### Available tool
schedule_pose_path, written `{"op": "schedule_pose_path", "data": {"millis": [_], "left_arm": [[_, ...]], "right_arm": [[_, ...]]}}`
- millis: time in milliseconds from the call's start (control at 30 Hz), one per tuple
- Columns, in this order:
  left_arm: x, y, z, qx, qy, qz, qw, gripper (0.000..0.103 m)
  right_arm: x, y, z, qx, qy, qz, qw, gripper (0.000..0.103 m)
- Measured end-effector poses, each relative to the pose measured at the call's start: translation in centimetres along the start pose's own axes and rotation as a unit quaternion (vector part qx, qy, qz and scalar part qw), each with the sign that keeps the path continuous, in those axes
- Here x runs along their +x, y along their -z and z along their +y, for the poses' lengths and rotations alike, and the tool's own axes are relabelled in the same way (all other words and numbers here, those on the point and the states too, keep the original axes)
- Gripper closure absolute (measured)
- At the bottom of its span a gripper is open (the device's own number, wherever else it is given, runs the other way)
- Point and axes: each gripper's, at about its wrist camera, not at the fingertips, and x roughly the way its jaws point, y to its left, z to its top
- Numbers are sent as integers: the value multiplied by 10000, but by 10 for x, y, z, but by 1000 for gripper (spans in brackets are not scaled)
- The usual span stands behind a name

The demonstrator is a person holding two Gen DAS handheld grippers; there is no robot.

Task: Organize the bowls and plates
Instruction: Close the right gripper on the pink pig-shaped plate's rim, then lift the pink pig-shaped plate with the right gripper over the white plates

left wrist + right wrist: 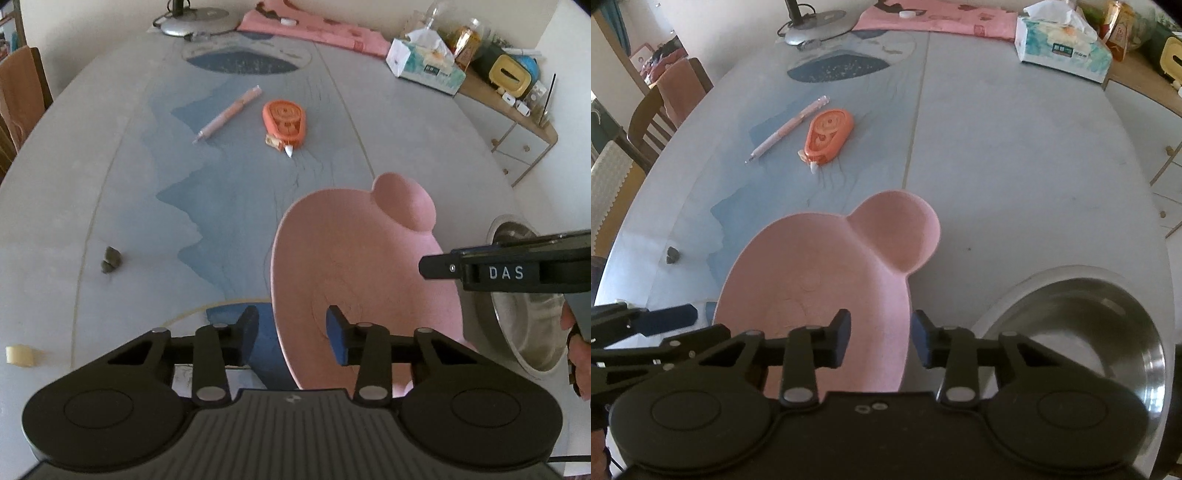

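Note:
A pink plate with a small round side cup (354,258) (820,273) lies on the grey-blue table. A steel bowl (517,306) (1082,325) sits to its right. My left gripper (291,338) is open, its jaws astride the plate's near left rim. My right gripper (881,343) is open, its jaws astride the plate's near right rim, with the bowl just to its right. The right gripper also shows in the left wrist view (517,269), above the bowl's rim. The left gripper's finger shows at the left of the right wrist view (665,315).
An orange correction-tape dispenser (284,123) (829,134) and a pink pen (229,114) (786,129) lie mid-table. A tissue box (424,64) (1063,46), a pink cloth (314,26) and a lamp base (195,20) stand at the far edge. A small dark lump (110,258) lies left.

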Motion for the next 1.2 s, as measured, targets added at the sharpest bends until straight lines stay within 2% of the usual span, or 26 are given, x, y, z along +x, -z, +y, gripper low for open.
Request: {"op": "schedule_pose_path", "data": {"millis": [367,500,667,900,1200], "left_arm": [[19,3,5,-152,38,202,9997,84],[21,5,6,-159,38,217,9996,90],[21,5,9,-220,-25,179,9996,91],[15,3,12,-317,-82,91,9994,92],[-13,-19,14,-360,-132,-389,9985,92]], "right_arm": [[15,1,-1,-80,111,192,9997,77],[15,3,-2,-64,148,134,9998,80],[13,6,-9,178,18,134,9997,94],[3,6,-9,378,-95,-92,9992,96],[-29,-17,2,281,-108,-681,9972,96]]}}
